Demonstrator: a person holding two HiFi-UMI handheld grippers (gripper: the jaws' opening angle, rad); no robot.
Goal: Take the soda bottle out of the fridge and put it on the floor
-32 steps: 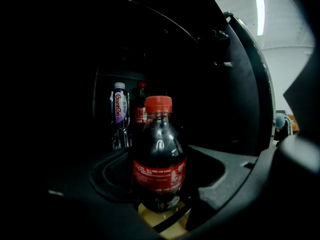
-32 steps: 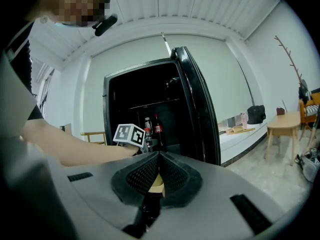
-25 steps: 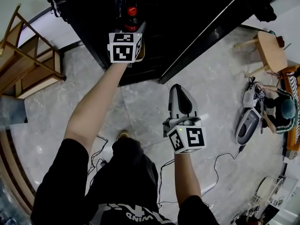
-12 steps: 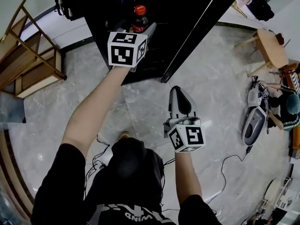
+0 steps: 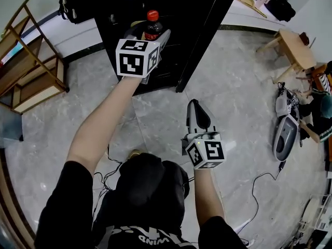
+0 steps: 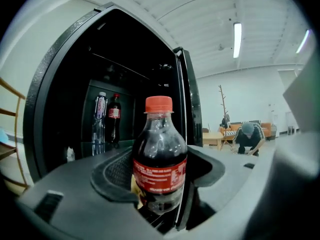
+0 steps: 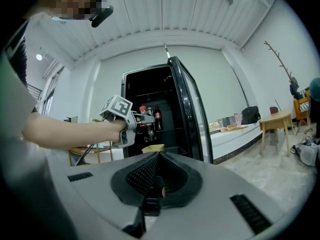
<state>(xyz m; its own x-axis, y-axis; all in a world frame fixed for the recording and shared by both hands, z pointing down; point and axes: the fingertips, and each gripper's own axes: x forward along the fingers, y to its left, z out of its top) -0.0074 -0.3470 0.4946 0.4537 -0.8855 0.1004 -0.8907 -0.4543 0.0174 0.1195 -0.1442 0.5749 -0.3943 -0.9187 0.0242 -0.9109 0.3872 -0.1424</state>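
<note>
A dark soda bottle [image 5: 151, 26] with a red cap and red label stands upright between the pads of my left gripper [image 5: 150, 33], which is shut on it just outside the open black fridge [image 5: 171, 9]. In the left gripper view the bottle [image 6: 159, 159] fills the middle, pinched low on its body, with the fridge interior [image 6: 65, 109] behind it. My right gripper [image 5: 196, 108] hangs lower over the floor tiles, shut with nothing in it [image 7: 156, 171]. From the right gripper view I see the left gripper [image 7: 131, 121] carrying the bottle [image 7: 143, 115].
Two more bottles [image 6: 107, 118] stand on a fridge shelf. The fridge door [image 5: 207, 30] stands open to the right. A wooden rack [image 5: 31, 71] is at the left, a small wooden table [image 5: 295, 51] and a crouching person [image 5: 319, 113] at the right. Cables [image 5: 259, 180] trail on the floor.
My left gripper has drawn the bottle back out of the fridge toward me. The right gripper stays shut and keeps about the same spot in the head view.
</note>
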